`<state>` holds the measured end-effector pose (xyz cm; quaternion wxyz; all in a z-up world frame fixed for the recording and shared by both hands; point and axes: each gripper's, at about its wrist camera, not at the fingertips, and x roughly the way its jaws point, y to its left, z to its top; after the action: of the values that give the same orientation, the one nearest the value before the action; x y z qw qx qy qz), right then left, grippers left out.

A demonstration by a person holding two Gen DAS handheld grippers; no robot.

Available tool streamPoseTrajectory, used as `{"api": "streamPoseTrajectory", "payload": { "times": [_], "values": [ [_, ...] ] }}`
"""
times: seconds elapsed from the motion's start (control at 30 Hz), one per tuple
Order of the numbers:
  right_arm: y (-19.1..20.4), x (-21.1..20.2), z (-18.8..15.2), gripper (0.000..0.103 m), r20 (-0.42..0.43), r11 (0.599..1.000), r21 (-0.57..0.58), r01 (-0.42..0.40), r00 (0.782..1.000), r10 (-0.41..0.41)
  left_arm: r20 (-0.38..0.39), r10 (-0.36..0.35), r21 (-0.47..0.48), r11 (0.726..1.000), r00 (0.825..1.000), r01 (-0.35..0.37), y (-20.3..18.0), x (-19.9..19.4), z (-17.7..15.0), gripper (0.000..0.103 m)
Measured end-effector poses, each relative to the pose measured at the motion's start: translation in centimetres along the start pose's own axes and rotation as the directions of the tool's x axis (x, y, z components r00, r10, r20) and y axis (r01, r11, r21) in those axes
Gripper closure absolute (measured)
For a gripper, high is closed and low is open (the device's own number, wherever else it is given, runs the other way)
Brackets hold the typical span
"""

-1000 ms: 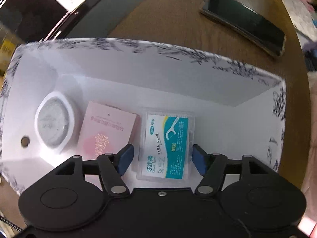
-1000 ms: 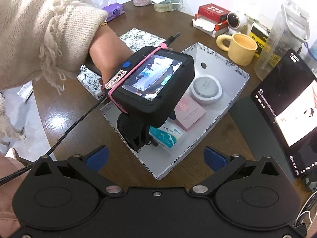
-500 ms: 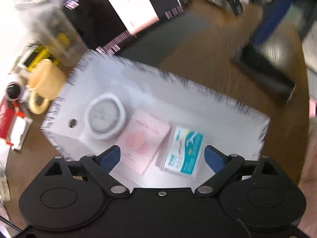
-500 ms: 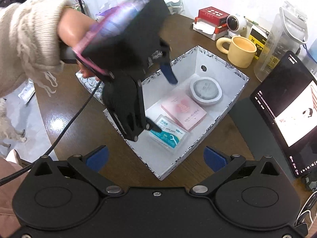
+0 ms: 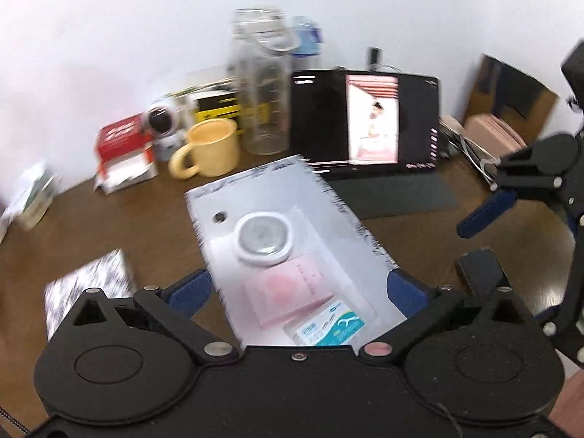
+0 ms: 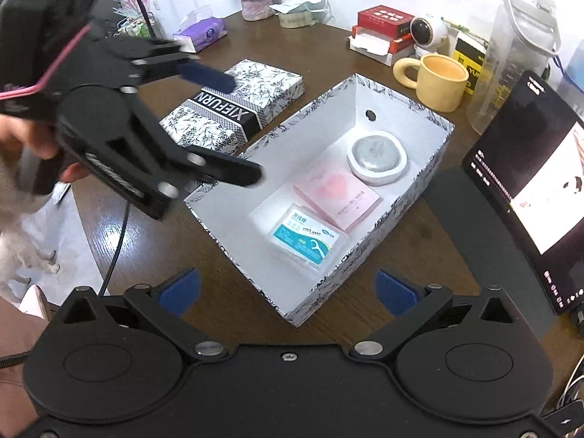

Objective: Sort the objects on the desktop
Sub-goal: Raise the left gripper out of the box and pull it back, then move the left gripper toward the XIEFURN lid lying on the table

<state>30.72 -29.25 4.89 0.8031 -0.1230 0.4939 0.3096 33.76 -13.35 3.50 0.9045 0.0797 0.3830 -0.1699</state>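
A floral box [image 6: 398, 116] with a white inside stands open on the brown table. In it lie a round white case [image 6: 377, 162], a pink packet [image 6: 337, 197] and a teal floss pack [image 6: 306, 235] side by side. My left gripper [image 6: 233, 126] hovers open and empty above the box's left corner, held by a hand. From its own view, the left gripper [image 5: 297, 290] frames the box [image 5: 255, 189], with the case [image 5: 262, 237], pink packet [image 5: 292, 292] and floss pack [image 5: 330, 328] below. My right gripper [image 6: 288, 289] is open and empty, short of the box's near corner.
The box's patterned lid [image 6: 233, 106] lies left of the box. Behind stand a yellow mug [image 6: 441, 80], a clear bottle [image 6: 518, 54], a red carton [image 6: 383, 25] and a small camera [image 6: 427, 31]. A lit tablet [image 6: 529, 182] is at the right. A dark phone [image 5: 478, 270] lies right of the box.
My left gripper has risen out of the box and swung back to the left, its jaws wider apart. The floss pack stays in the box. My right gripper has held still.
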Motion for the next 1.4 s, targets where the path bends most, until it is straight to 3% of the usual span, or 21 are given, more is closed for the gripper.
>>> {"api": "streamPoseTrajectory", "payload": {
  "times": [0.27,0.67,1.07,1.4],
  "values": [
    [0.9,-0.1,-0.2,0.0,0.02,0.999,0.051,0.001,1.0,-0.002,-0.004,0.118,-0.149,0.982,0.993,-0.117,2.9,-3.1,-1.8,0.0],
    [6.5,1.2,1.8,0.0,0.048,0.992,0.118,0.043,0.998,-0.049,0.0,0.12,-0.269,0.956,0.993,-0.116,9.9,-7.1,-4.5,0.0],
    [11.1,2.8,4.5,0.0,0.084,0.982,0.172,0.076,0.992,-0.091,-0.027,0.128,-0.215,0.968,0.991,-0.131,14.5,-9.6,-6.3,0.0],
    [13.7,6.0,7.9,0.0,0.101,0.982,0.181,0.046,0.993,-0.065,-0.065,0.143,-0.194,0.969,0.988,-0.153,18.2,-9.8,-7.0,0.0]
  ]
}}
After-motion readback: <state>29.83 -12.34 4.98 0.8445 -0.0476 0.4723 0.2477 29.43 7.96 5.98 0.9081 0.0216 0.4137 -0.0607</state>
